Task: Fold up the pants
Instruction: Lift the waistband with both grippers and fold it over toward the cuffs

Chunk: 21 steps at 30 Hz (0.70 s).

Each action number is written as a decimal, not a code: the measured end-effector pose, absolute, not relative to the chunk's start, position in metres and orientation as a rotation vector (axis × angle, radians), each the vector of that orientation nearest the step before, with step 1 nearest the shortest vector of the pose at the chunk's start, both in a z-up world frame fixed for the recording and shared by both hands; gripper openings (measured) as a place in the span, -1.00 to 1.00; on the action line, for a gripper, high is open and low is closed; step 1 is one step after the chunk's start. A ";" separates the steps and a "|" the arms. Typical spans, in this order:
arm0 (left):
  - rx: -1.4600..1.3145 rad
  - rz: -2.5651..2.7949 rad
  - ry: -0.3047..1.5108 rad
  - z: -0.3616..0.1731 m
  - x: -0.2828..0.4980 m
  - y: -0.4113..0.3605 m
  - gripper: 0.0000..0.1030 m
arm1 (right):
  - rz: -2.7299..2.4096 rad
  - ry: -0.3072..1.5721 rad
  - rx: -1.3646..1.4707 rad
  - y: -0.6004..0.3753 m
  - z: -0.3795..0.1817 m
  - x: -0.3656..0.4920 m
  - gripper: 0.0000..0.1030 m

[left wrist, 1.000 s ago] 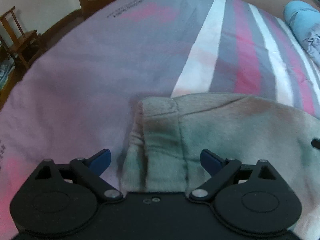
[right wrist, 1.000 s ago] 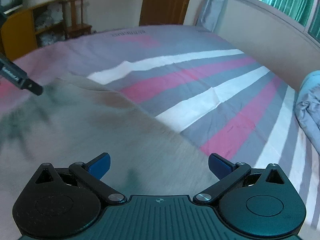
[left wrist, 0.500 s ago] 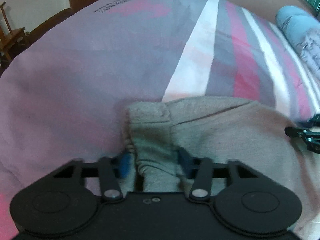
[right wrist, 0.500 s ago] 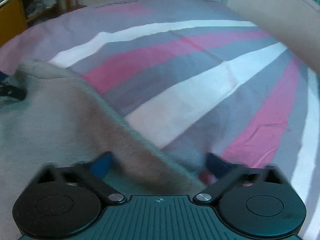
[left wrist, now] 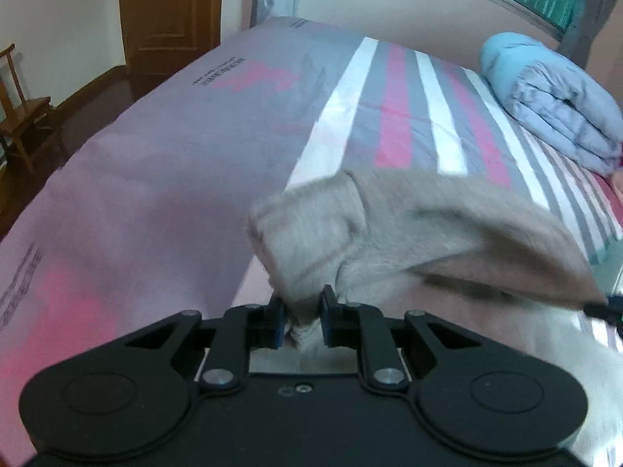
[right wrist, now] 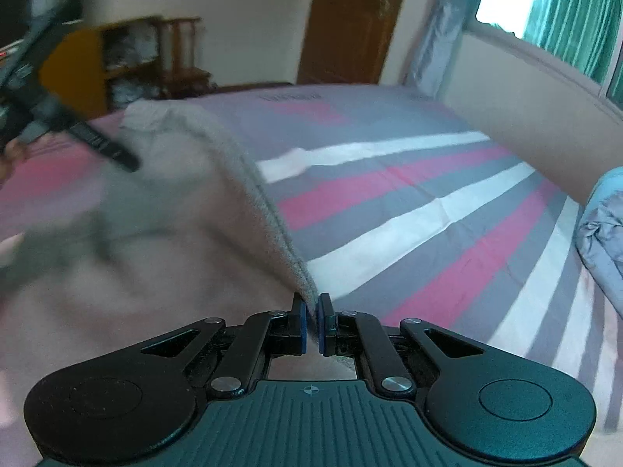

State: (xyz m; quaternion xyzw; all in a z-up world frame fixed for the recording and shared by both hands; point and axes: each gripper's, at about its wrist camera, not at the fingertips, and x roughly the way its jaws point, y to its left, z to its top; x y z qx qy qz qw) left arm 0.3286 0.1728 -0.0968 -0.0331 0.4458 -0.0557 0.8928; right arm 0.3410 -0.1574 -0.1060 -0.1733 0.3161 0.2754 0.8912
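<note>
Grey fleece pants [left wrist: 409, 229] lie on a striped bed, their near edge lifted off the sheet. My left gripper [left wrist: 301, 317] is shut on a bunched cuff corner of the pants. In the right wrist view my right gripper [right wrist: 310, 321] is shut on the pants' [right wrist: 187, 210] folded edge, which rises as a taut ridge away from its blue pads. The other gripper [right wrist: 46, 109] shows blurred at the upper left of the right wrist view, pinching the far corner. A dark tip of the right gripper [left wrist: 607, 309] peeks in at the right edge of the left wrist view.
The bed sheet [left wrist: 393, 116] has grey, pink and white stripes and a plain mauve part on the left. A folded pale blue quilt [left wrist: 553, 101] lies at the right. A wooden chair [left wrist: 23, 116] and a brown door [left wrist: 167, 11] stand beyond the bed.
Both grippers went from open to shut on the pants' edge. They then rose and pulled back, lifting the edge off the sheet, and more of the room came into view.
</note>
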 end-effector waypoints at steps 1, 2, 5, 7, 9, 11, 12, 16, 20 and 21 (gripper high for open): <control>-0.075 -0.112 0.933 -0.099 0.312 0.175 -0.85 | 0.578 0.667 -0.340 -0.158 -0.107 0.319 -0.90; -0.071 -0.103 0.944 -0.101 0.298 0.176 -0.83 | 0.586 0.680 -0.327 -0.159 -0.110 0.297 -0.90; -0.036 -0.064 1.016 -0.124 0.263 0.178 -0.84 | 0.589 0.732 -0.300 -0.157 -0.132 0.247 -0.89; -0.070 -0.051 1.087 -0.141 0.251 0.178 -0.85 | 0.575 0.785 -0.275 -0.154 -0.149 0.228 -0.89; -0.110 -0.023 1.135 -0.152 0.241 0.179 -0.80 | 0.553 0.860 -0.250 -0.148 -0.172 0.223 -0.75; -0.206 0.002 1.154 -0.150 0.230 0.187 -0.54 | 0.522 0.893 -0.218 -0.150 -0.181 0.215 -0.45; -0.265 0.004 1.155 -0.147 0.223 0.192 -0.54 | 0.514 0.891 -0.187 -0.152 -0.179 0.213 -0.28; -0.478 0.015 1.133 -0.132 0.206 0.210 -0.12 | 0.488 0.900 0.034 -0.180 -0.155 0.209 0.28; -0.616 0.045 1.120 -0.135 0.201 0.220 0.20 | 0.408 0.967 0.316 -0.221 -0.150 0.197 0.29; -0.621 0.052 1.112 -0.138 0.203 0.215 0.20 | 0.380 0.980 0.396 -0.230 -0.151 0.198 0.29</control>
